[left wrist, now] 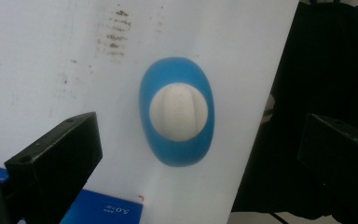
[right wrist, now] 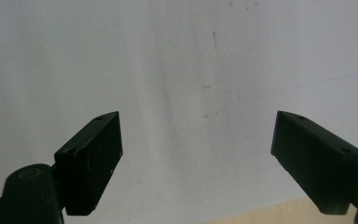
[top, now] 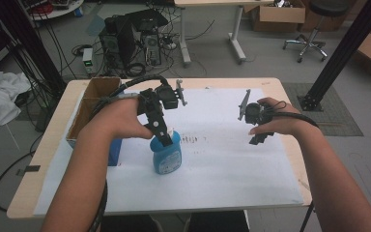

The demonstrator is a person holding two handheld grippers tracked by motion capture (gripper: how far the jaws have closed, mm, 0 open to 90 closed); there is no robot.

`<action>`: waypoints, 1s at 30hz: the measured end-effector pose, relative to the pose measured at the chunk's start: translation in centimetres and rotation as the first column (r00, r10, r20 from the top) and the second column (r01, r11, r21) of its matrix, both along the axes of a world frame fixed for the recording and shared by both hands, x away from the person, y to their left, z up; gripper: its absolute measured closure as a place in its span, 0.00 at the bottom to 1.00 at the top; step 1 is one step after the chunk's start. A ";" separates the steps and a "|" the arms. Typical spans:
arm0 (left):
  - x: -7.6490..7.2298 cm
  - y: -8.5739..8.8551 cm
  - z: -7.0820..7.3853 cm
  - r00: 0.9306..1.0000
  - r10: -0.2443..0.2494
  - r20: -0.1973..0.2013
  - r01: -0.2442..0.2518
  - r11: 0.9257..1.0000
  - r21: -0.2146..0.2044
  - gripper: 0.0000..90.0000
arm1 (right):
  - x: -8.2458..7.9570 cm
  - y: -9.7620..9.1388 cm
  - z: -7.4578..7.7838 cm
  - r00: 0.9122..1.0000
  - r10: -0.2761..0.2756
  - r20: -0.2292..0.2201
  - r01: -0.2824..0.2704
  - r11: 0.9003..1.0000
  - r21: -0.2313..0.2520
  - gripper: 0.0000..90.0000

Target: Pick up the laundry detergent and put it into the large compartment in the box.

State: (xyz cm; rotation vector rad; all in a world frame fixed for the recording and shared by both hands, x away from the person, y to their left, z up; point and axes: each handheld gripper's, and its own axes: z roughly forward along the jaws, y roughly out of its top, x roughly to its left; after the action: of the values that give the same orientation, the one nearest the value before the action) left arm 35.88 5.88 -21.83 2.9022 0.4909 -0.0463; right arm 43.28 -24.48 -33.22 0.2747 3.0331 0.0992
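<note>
The blue bottle (top: 166, 155) stands on the white sheet (top: 232, 159). The left gripper (left wrist: 198, 154) hangs over its cap (left wrist: 178, 112), jaws wide apart. It should go straight down, then squeeze. The right gripper (right wrist: 196, 158) is spread wide too, holding nothing.

A blue bottle (top: 167, 157) with a white ribbed cap (left wrist: 178, 112) stands upright on the white sheet (top: 222, 164), left of centre.
</note>
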 end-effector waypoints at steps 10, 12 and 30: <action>0.1 0.5 -1.7 0.999 0.031 -0.017 -0.031 0.999 0.026 0.00 | -0.1 0.1 -0.2 1.000 0.005 0.001 -0.005 1.000 -0.010 0.18; 0.1 0.4 -2.0 0.999 0.039 -0.022 -0.039 0.999 0.033 0.00 | -0.1 0.2 -0.2 1.000 0.005 0.002 -0.005 1.000 -0.003 0.18; 0.6 -1.0 -3.8 0.997 0.071 -0.042 -0.067 0.993 0.100 0.00 | -0.2 0.6 -0.6 1.000 0.010 0.009 -0.010 1.000 -0.006 0.18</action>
State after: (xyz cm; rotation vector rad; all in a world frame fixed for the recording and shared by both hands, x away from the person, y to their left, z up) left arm 36.50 4.92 -25.64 2.9834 0.6177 -0.0808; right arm 43.09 -23.93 -33.78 0.2574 3.0257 0.0917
